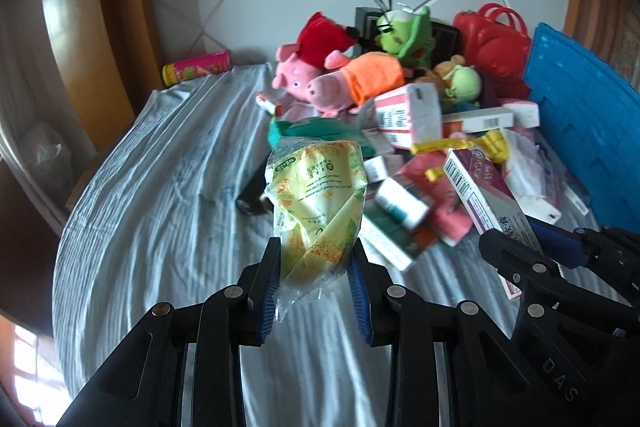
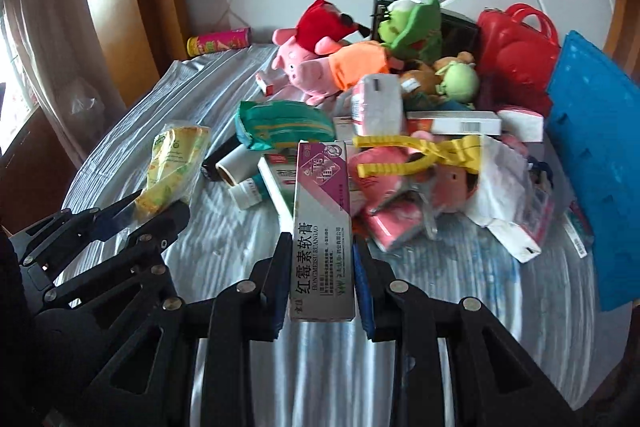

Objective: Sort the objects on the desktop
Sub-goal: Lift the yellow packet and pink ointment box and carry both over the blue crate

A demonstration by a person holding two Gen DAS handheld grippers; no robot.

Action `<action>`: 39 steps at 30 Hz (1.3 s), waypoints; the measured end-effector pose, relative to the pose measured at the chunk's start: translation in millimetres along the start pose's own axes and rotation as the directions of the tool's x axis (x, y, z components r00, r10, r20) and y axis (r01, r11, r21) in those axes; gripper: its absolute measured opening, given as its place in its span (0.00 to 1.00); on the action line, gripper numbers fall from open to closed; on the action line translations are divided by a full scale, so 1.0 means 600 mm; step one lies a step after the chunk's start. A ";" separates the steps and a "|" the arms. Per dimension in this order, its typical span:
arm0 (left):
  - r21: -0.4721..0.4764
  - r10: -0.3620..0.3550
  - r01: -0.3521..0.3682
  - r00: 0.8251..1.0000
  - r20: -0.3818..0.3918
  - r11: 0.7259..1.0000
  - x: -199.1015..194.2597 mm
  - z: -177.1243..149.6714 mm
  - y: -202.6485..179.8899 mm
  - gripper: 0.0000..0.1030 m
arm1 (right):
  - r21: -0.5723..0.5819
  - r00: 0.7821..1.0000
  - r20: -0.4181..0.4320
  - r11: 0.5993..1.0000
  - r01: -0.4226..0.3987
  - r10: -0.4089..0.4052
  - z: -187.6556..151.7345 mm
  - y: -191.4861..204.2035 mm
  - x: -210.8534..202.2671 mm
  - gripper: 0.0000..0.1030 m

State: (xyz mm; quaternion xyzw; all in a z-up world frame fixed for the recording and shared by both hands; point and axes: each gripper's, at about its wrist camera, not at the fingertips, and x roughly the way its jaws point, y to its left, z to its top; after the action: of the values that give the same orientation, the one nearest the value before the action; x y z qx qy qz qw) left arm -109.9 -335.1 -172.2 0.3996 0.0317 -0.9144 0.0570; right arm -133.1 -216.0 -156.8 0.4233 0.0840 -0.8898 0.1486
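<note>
My left gripper (image 1: pixel 316 251) is shut on a yellow-green plastic snack packet (image 1: pixel 316 195) and holds it above the cloth. The right wrist view shows the same packet (image 2: pixel 176 163) and left gripper (image 2: pixel 158 205) at the left. My right gripper (image 2: pixel 320 247) is shut on a long purple and grey ointment box (image 2: pixel 322 227), lifted off the table. That box (image 1: pixel 480 195) and the right gripper (image 1: pixel 516 235) also appear at the right of the left wrist view. Behind both lies a pile of boxes (image 2: pixel 452 121), pink pig plushies (image 1: pixel 344 83), a green plush (image 2: pixel 412 23) and a yellow clip (image 2: pixel 432 147).
A striped light cloth (image 1: pixel 160 187) covers the table. A pink snack can (image 1: pixel 198 67) lies at the back left edge. A red plastic bag (image 2: pixel 516 47) and a blue plastic panel (image 2: pixel 592 155) stand on the right. A teal packet (image 2: pixel 280 123) and small tubes (image 2: pixel 236 175) lie near the pile.
</note>
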 end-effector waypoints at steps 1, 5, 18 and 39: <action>0.005 -0.006 0.006 1.000 0.010 1.000 -0.012 -0.001 -0.029 0.30 | 0.003 1.000 0.009 1.000 0.007 -0.007 -0.007 -0.025 -0.014 0.27; 0.023 -0.025 0.024 0.999 0.039 0.999 -0.049 -0.004 -0.147 0.30 | 0.007 0.999 0.043 1.000 0.021 -0.021 -0.039 -0.125 -0.070 0.27; 0.100 -0.068 0.059 0.993 0.092 0.993 -0.143 0.032 -0.445 0.30 | 0.064 0.988 0.143 0.997 0.050 -0.059 -0.087 -0.391 -0.223 0.27; 0.129 -0.119 0.087 0.959 0.259 0.988 -0.171 0.168 -0.635 0.30 | 0.102 0.941 0.302 0.986 0.129 -0.155 0.008 -0.584 -0.297 0.27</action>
State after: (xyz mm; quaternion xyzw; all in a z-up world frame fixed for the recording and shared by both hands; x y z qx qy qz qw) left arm -163.0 40.0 -23.8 0.2737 -0.0085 -0.9617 -0.0103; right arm -147.7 146.9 -6.8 0.2776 0.0539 -0.9560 0.0781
